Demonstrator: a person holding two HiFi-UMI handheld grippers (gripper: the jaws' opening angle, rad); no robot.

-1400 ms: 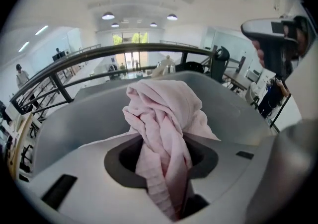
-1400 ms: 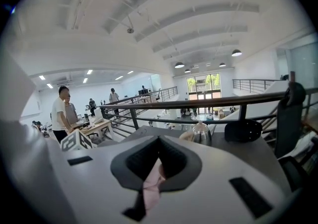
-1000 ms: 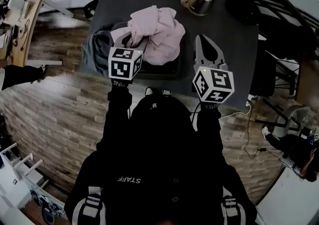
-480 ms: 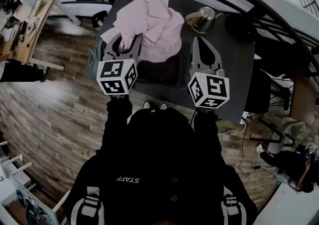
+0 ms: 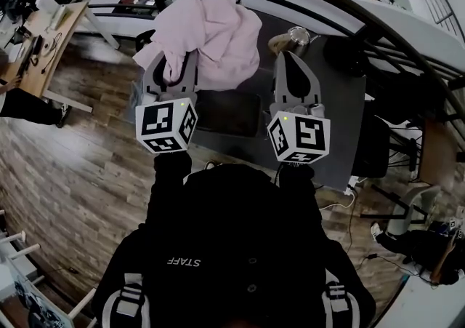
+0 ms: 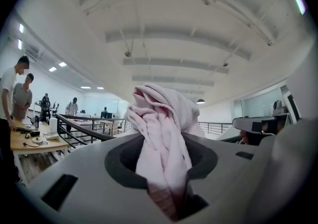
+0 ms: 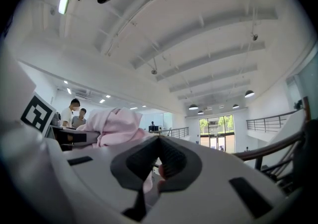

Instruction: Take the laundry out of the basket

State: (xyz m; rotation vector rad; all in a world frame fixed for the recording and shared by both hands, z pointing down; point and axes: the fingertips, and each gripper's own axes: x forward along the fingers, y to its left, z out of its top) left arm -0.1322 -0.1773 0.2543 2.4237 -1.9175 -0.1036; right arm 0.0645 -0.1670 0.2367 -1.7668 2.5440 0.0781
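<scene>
We count 2 tools: left gripper (image 5: 176, 61) + right gripper (image 5: 290, 57). 1 pink garment (image 5: 211, 32) btwn left jaws, 1 basket (image 5: 232, 112) below, 1 metal jug (image 5: 296, 36) just ahead of right, 1 table (image 5: 341, 116).

We wear a black long-sleeved top (image 5: 240, 232) with pale lettering across it and white-striped straps (image 5: 125, 297) low at either side. Our left tool (image 5: 173, 61) and right tool (image 5: 290, 57) are pale grey shells with dark pads; each bears a white cube (image 5: 166, 124) of black square markers and a small green light.

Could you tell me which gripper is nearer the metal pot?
Right. The right gripper points just short of the pot; the left gripper, clamping the cloth, is left of it.
</scene>
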